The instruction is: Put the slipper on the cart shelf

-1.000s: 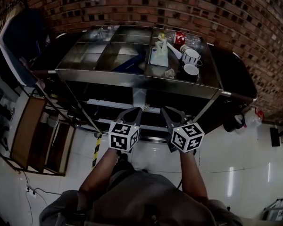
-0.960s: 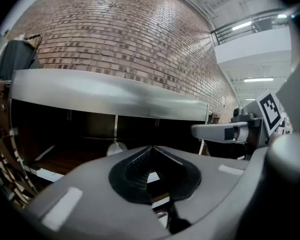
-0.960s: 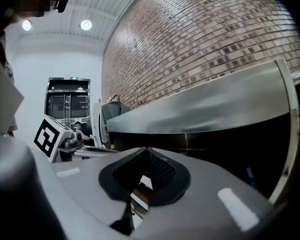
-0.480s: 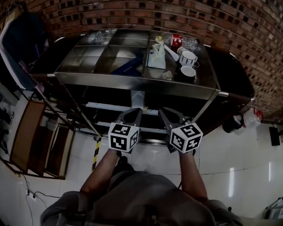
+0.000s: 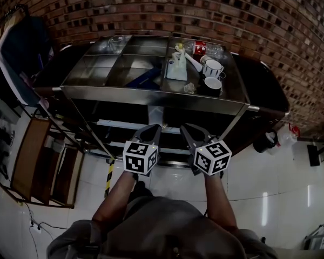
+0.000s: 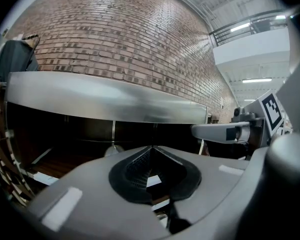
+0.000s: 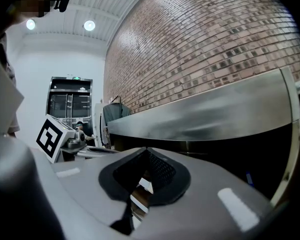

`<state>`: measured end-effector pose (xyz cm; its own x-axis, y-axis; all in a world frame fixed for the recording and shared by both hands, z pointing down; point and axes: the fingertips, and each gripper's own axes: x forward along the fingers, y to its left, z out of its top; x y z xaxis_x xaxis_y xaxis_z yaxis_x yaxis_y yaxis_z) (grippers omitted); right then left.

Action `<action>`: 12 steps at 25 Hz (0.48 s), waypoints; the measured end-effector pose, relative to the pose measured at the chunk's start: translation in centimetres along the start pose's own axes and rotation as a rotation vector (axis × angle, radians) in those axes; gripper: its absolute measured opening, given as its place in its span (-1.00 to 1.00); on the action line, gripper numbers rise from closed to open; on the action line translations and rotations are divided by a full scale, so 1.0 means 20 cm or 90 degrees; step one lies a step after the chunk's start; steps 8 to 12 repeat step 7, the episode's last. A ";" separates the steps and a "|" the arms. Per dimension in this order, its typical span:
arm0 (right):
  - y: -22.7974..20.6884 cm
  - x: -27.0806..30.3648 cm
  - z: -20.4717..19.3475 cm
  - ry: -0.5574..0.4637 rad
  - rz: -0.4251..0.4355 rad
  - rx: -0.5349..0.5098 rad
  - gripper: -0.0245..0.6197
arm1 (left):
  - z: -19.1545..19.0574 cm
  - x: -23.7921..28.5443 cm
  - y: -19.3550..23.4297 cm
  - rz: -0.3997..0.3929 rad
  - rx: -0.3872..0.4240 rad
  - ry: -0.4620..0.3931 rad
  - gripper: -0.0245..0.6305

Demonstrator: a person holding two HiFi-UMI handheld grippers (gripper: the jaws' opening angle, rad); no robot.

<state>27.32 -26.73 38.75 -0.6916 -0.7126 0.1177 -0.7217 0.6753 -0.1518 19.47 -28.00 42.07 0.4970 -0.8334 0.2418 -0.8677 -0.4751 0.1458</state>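
Note:
The steel cart (image 5: 151,93) stands against the brick wall in the head view, with its lower shelves dark. A dark blue flat thing (image 5: 146,78), perhaps the slipper, lies in a compartment of the cart's top tray. My left gripper (image 5: 153,129) and right gripper (image 5: 185,129) hang side by side in front of the cart's lower shelves, below the top tray. In the left gripper view the left gripper (image 6: 151,147) is shut and empty. In the right gripper view the right gripper (image 7: 146,149) is likewise shut and empty. Both point at the cart's front rim (image 6: 105,101).
Two cups (image 5: 212,67), a white container (image 5: 178,66) and a red can (image 5: 200,46) crowd the tray's right side. A wooden rack (image 5: 43,161) and a dark hanging cloth (image 5: 21,53) stand at the left. Yellow-black tape (image 5: 110,177) marks the white floor.
Both grippers keep their place and stay shut. The head view has shifted a little, so the cart sits slightly lower and further left in the picture.

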 end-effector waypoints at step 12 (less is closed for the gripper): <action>-0.01 0.00 0.01 -0.004 0.000 0.001 -0.92 | 0.00 0.01 -0.02 -0.004 0.001 0.004 -0.90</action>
